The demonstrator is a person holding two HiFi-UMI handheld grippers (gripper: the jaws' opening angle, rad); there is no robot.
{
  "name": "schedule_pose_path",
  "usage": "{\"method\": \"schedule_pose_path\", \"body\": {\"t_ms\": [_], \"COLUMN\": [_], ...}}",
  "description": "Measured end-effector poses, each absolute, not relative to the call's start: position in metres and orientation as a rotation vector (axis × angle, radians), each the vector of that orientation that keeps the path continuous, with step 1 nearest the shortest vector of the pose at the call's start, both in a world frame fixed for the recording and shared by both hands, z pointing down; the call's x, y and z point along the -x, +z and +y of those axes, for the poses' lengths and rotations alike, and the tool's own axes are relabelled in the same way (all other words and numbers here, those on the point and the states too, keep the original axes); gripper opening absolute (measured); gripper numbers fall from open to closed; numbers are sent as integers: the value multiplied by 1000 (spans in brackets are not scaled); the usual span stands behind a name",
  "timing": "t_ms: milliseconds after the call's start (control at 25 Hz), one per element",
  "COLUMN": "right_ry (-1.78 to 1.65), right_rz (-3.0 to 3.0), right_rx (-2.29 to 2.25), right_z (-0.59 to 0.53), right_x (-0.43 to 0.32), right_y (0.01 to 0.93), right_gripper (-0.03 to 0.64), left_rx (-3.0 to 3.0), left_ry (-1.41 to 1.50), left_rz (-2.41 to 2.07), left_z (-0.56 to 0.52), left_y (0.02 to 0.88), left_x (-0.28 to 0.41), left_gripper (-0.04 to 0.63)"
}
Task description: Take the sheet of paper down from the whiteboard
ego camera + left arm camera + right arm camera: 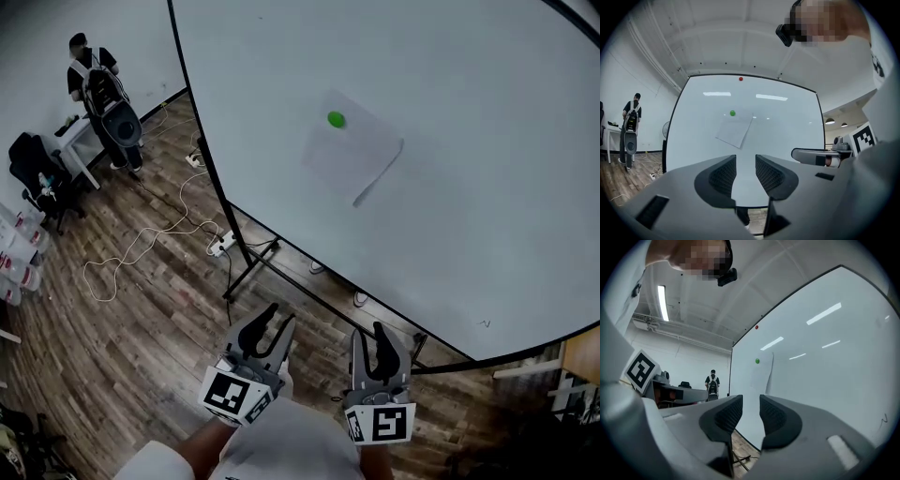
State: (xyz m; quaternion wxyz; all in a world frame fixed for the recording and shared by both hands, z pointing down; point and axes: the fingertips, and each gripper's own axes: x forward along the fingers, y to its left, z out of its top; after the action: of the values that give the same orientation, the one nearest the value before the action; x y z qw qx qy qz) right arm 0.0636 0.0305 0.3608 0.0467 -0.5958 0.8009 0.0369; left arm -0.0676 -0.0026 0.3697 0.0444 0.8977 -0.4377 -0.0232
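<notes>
On the far left a person stands by a desk, well clear of us. The white cable looping over the wood floor and the stand foot lie between us and the whiteboard, and we judge a step forward could catch on either.

Our left gripper has its jaws apart with nothing between them. Just to its right, the right gripper is likewise parted and empty. Both sit near us, well short of the board.

The sheet of paper hangs there tilted, pinned near its upper left corner by one green magnet. We expect trouble at that corner. Pulling the sheet with the magnet in place could tear it or knock the magnet to the floor. Lifting the magnet with no grip on the paper would let it slide down. A flat sheet also gives the pads little edge to pinch.

Only the head view shows the floor hazards and both grippers together. The left gripper view adds a red magnet at the board's top edge and sees the sheet nearly square-on. The right gripper view looks along the board, and there the sheet's right edge seems to stand slightly off the surface.
</notes>
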Motion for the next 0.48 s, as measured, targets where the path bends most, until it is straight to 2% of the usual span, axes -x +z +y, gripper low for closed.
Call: {"method": "schedule_pose_path", "body": {"t_ms": [480], "right_ry": [133], "right_rz": [2359], "right_rx": [1892], "right_z": [-95], "right_x": [-42], "right_y": [336], "right_gripper": [109], "left_rx": [-2867], "left_ry": [-97], "left_rz": [-1201], "left_z": [-126], "left_y": [332], "left_x": [68], "left_gripper": [135]}}
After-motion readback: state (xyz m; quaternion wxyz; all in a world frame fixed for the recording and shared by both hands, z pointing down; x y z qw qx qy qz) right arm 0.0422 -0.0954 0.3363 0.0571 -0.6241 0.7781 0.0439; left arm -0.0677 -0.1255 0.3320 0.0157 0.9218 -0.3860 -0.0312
